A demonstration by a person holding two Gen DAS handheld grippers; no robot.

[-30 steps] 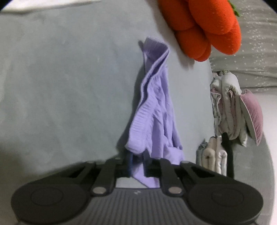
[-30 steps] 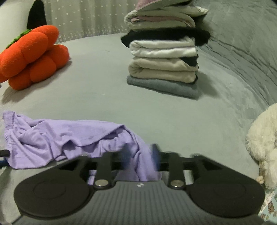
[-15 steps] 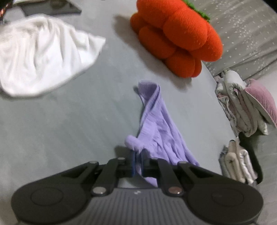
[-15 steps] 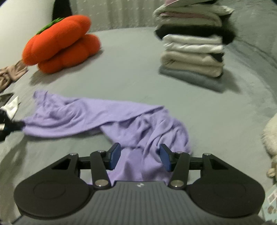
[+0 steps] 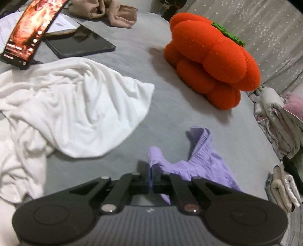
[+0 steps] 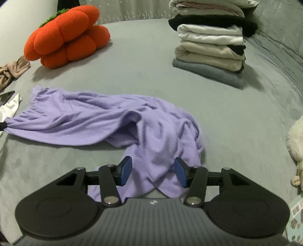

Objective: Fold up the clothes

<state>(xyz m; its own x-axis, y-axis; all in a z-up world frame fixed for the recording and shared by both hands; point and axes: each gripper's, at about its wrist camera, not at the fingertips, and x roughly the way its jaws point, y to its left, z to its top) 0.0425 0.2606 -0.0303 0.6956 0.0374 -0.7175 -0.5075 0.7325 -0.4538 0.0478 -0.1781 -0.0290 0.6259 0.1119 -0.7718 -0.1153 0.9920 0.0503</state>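
A lilac garment (image 6: 117, 123) lies crumpled and stretched sideways on the grey bed. In the left wrist view my left gripper (image 5: 152, 175) is shut on its gathered waistband corner (image 5: 157, 157), and the rest of the lilac garment (image 5: 204, 160) trails off to the right. In the right wrist view my right gripper (image 6: 153, 171) stands open, its blue pads (image 6: 126, 171) either side of the garment's near end, which lies loose beneath them. The left gripper's tip (image 6: 1, 125) shows at the far left, holding the cloth.
A rumpled white garment (image 5: 66, 106) lies left of the lilac one. An orange pumpkin cushion (image 6: 66, 36) sits behind. A stack of folded clothes (image 6: 210, 43) stands at the back right. A phone (image 5: 32, 30), a tablet (image 5: 79, 44) and a beige cloth (image 5: 109, 11) lie far left.
My right gripper has opened and let go of the lilac garment, whose near end now lies on the bed. My left gripper has pulled its corner leftward and tilted up, bringing the white garment into view.
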